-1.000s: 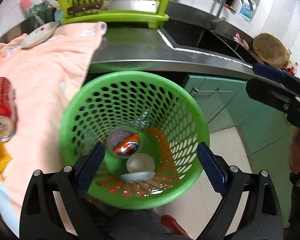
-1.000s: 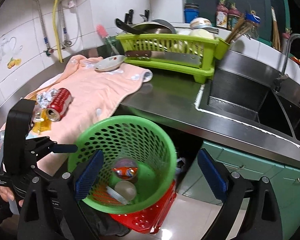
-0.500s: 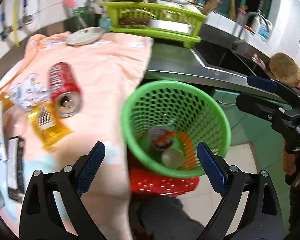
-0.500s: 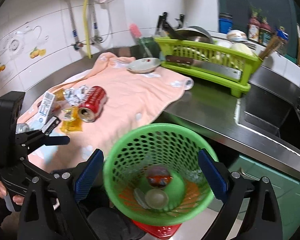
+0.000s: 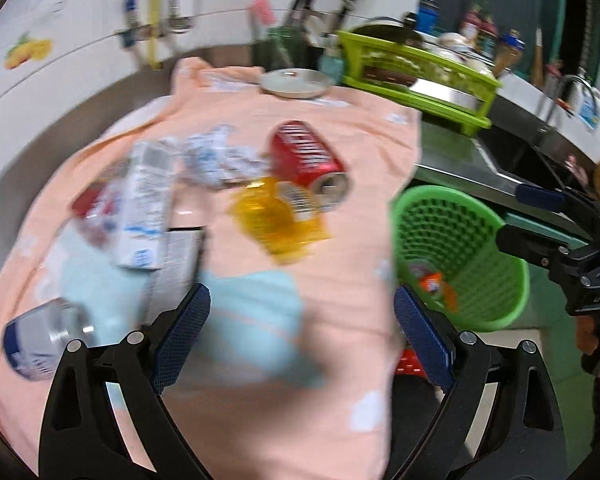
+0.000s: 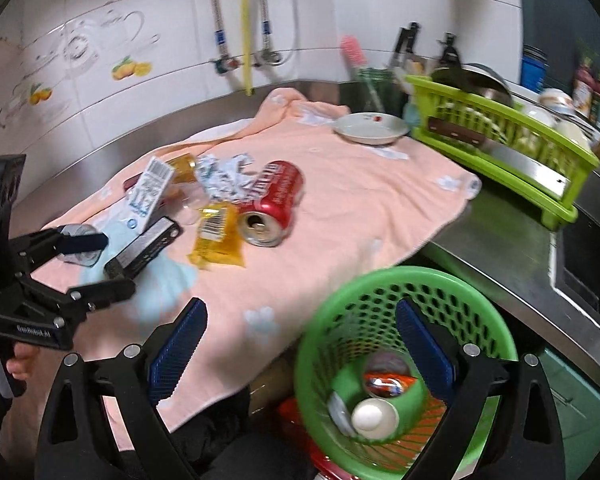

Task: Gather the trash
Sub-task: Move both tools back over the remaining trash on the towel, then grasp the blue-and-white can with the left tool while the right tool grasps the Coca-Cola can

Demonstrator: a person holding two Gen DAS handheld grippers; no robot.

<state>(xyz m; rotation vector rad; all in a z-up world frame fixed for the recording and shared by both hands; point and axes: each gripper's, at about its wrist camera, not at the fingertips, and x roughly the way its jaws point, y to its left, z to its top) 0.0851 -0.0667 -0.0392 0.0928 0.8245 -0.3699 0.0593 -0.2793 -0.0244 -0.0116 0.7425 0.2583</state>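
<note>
A green perforated basket [image 6: 404, 364] stands below the counter edge with a cup and wrappers inside; it also shows in the left wrist view [image 5: 460, 256]. On the peach towel [image 6: 340, 216] lie a red can [image 6: 274, 202], a yellow wrapper [image 6: 218, 236], crumpled paper [image 6: 224, 176], a white carton [image 6: 150, 190] and a dark flat packet [image 6: 144, 248]. My left gripper [image 5: 300, 336] is open and empty above the towel, near a clear bottle [image 5: 44, 336]. My right gripper [image 6: 300, 348] is open and empty, over the towel edge and the basket.
A lime dish rack [image 6: 500, 136] with dishes stands at the back right beside a sink [image 6: 584, 264]. A small white dish [image 6: 370, 128] sits on the towel's far end. A red stool [image 6: 296, 408] is under the basket. Tiled wall with pipes lies behind.
Both grippers have swung left from over the basket toward the towel and its trash. The basket has shifted to the right in both views. Both stay open and empty.
</note>
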